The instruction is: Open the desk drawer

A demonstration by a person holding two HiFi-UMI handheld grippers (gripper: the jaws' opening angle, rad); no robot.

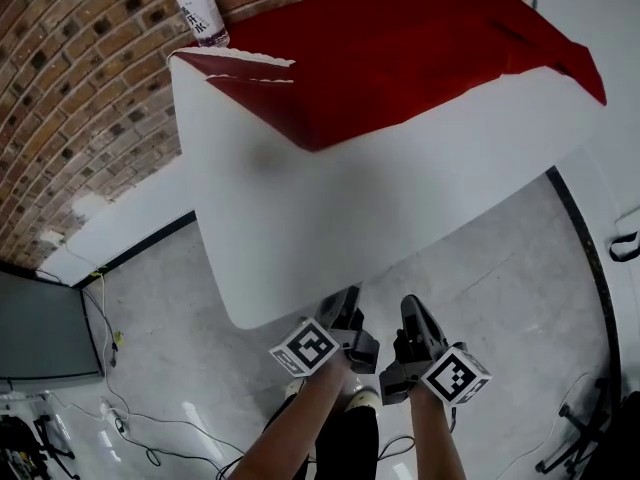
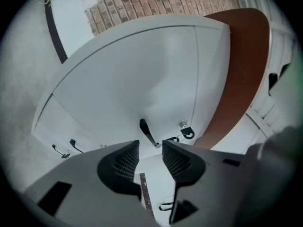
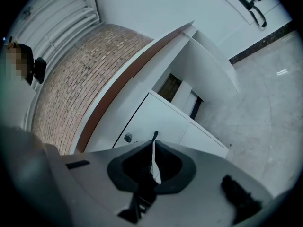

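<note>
Facing the drawer handle (image 2: 147, 132), left tongs (image 2: 151, 148) gape, empty

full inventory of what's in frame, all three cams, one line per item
desk: 1, white, centre of the head view
sheet: 1, red, over the desk's far part
bottle: 1, clear with a white label, at the desk's far left corner
brick wall: 1, red-brown, behind the desk
floor: 1, grey, around the desk
cables: several, dark and light, on the floor at left
drawer handle: 1, black, just ahead of the left gripper
lock: 1, metal, right of that handle
other handles: 2, black, lower left of the left gripper view
left gripper: 1, dark grey, jaws apart, nothing between them
right gripper: 1, dark grey, jaws together
forearms: 2, bottom of the head view
</note>
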